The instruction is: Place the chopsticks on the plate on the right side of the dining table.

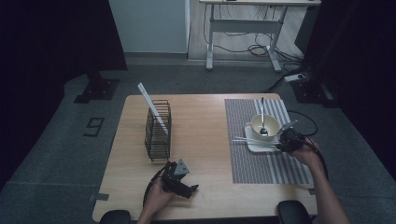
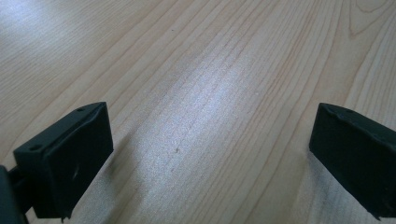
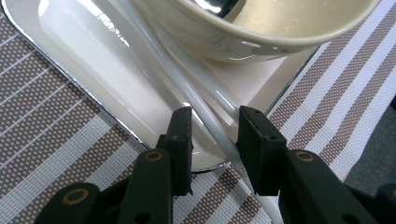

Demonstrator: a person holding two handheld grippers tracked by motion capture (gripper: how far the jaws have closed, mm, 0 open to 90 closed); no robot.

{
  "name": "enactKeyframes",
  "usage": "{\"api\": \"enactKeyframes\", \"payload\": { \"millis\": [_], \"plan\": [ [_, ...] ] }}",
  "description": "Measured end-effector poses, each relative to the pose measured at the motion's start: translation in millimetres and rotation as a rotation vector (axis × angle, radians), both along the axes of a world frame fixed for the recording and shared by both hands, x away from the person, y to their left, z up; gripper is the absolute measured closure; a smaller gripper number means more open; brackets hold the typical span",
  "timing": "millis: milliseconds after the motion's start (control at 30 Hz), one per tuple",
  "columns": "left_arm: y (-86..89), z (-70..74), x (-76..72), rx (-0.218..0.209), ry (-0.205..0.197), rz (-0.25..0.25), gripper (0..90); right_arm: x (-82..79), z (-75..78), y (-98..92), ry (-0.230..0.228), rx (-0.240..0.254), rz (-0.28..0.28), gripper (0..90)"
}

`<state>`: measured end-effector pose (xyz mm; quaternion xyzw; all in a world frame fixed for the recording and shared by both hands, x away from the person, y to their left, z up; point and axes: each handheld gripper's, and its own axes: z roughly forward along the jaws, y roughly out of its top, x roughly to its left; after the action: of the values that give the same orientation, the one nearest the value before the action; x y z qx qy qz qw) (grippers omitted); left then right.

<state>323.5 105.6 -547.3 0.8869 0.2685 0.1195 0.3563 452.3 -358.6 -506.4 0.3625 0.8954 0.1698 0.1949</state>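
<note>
Chopsticks (image 3: pixel 205 114) were straddled loosely between right gripper (image 3: pixel 214 135) fingers (image 3: pixel 182 135), narrowly parted over the plate (image 3: pixel 93 70) rim, unclamped. Left gripper (image 2: pixel 210 154) was parked wide open, empty, for clearance.

Dim room, grey carpet floor (image 1: pixel 56 154). Beyond the wooden table (image 1: pixel 205 135): pale wall panel (image 1: pixel 149 25), white-legged desk (image 1: pixel 245 28) with tangled cables (image 1: pixel 257 49) beneath. Left and right of that table, black curtains (image 1: pixel 46 42).
</note>
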Motion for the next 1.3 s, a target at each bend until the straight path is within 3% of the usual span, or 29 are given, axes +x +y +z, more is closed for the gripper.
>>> {"api": "enactKeyframes", "payload": {
  "millis": [433, 500, 700, 867, 900, 933, 967, 1000, 1100, 1167, 1233, 1300],
  "plan": [
    [-1.4, -1.2, 0.8, 0.029, 0.017, -0.005, 0.0, 0.1, 1.5, 0.6, -0.014, 0.000, -0.012, 60.3],
    [-2.1, -1.6, 0.9, 0.044, 0.022, -0.007, 0.0, -3.2, 4.3, 1.3, -0.022, 0.016, -0.011, 55.9],
    [-1.0, -1.8, 2.6, 0.040, 0.043, -0.005, 0.0, -14.1, 12.9, 2.9, -0.033, 0.062, -0.021, 42.0],
    [-1.1, -2.0, 2.9, 0.036, 0.048, -0.002, 0.0, -38.9, 21.1, 11.6, -0.064, 0.133, -0.035, 24.7],
    [-1.0, -2.0, 3.0, 0.037, 0.047, -0.003, 0.0, -38.9, 21.1, 11.6, -0.064, 0.133, -0.035, 24.7],
    [-1.0, -2.0, 3.0, 0.036, 0.046, -0.003, 0.0, -47.9, 22.2, 14.1, -0.085, 0.180, -0.042, 20.8],
    [-1.0, -2.0, 3.0, 0.036, 0.047, -0.003, 0.0, -47.9, 22.2, 14.1, -0.085, 0.180, -0.042, 20.8],
    [-0.9, -2.1, 3.1, 0.036, 0.046, -0.004, 0.0, -56.7, 21.7, 17.4, -0.104, 0.224, -0.071, 12.2],
    [-1.0, -2.1, 3.0, 0.035, 0.048, -0.006, 0.0, -64.8, 18.6, 22.0, -0.111, 0.274, -0.081, 7.4],
    [-0.9, -1.9, 3.0, 0.038, 0.050, -0.010, 0.0, -69.2, 14.3, 27.9, -0.121, 0.287, -0.088, 0.0],
    [-0.9, -1.9, 2.9, 0.038, 0.050, -0.011, 0.0, -72.2, 9.6, 34.2, -0.131, 0.288, -0.092, 0.0],
    [-0.9, -1.9, 2.9, 0.038, 0.049, -0.013, 0.0, -72.9, 5.4, 39.7, -0.133, 0.328, -0.103, 0.0]
  ]
}}
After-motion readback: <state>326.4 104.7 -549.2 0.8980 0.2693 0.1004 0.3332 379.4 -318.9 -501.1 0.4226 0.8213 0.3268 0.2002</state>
